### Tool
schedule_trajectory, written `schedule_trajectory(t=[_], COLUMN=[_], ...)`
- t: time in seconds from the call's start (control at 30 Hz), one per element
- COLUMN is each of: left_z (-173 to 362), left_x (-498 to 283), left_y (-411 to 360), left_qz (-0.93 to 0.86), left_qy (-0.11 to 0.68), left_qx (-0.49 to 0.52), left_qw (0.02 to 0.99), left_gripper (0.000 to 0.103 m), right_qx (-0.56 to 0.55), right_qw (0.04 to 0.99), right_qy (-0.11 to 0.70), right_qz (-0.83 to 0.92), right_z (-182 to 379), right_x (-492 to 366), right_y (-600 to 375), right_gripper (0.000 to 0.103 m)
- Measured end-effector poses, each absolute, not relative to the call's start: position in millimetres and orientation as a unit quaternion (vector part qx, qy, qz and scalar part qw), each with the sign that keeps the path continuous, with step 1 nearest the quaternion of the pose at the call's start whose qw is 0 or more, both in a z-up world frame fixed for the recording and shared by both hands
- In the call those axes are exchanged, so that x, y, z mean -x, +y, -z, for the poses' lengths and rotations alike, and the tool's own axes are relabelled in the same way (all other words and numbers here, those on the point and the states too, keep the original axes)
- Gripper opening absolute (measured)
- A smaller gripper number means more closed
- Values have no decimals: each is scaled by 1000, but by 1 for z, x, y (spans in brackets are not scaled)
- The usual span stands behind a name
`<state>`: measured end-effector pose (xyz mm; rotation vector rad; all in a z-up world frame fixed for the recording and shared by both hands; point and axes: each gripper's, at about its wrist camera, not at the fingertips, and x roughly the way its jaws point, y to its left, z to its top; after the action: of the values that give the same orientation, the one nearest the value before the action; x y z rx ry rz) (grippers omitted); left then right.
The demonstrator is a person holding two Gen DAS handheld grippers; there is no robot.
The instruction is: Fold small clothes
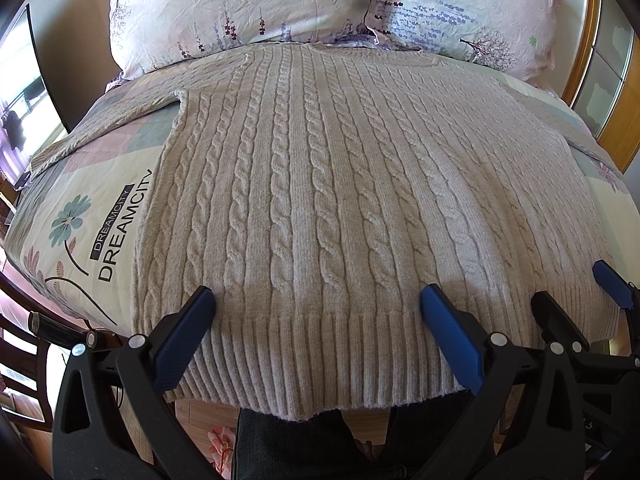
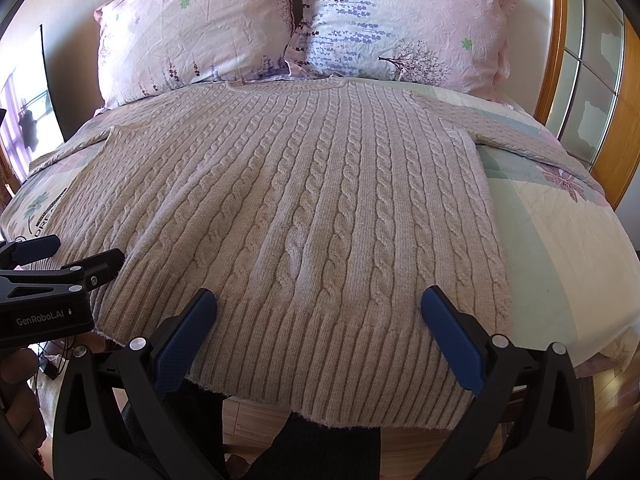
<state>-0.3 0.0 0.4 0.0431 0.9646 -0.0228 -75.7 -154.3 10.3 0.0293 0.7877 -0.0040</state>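
A beige cable-knit sweater (image 1: 320, 184) lies flat on the bed, hem toward me and hanging over the near edge, sleeves spread to both sides; it also shows in the right wrist view (image 2: 304, 208). My left gripper (image 1: 318, 300) is open, its blue-padded fingers wide apart above the left part of the ribbed hem. My right gripper (image 2: 320, 300) is open the same way above the right part of the hem. The right gripper also shows at the right of the left wrist view (image 1: 576, 284), and the left gripper at the left of the right wrist view (image 2: 80, 252).
Two floral pillows (image 1: 240, 8) (image 2: 400, 20) lean at the head of the bed. The patterned quilt (image 1: 100, 208) carries a DREAMCITY print on the left. A wooden-framed wardrobe (image 2: 588, 80) stands to the right. Wooden floor and dark trousers (image 2: 320, 448) show below the bed edge.
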Motion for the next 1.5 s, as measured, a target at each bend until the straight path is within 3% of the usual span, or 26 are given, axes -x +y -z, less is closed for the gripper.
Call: schedule_trajectory(t=[1.5], left_z=[-6], left_x=[-1], left_y=[3], left_qz=[11], left_qy=[456], left_qx=[-22], left_qw=[890], left_gripper=[101], right_qx=[-10], right_qw=[928], right_qy=[373], right_qz=[-7], right_z=[-12], right_x=[78], right_y=[-156], right_gripper=[102])
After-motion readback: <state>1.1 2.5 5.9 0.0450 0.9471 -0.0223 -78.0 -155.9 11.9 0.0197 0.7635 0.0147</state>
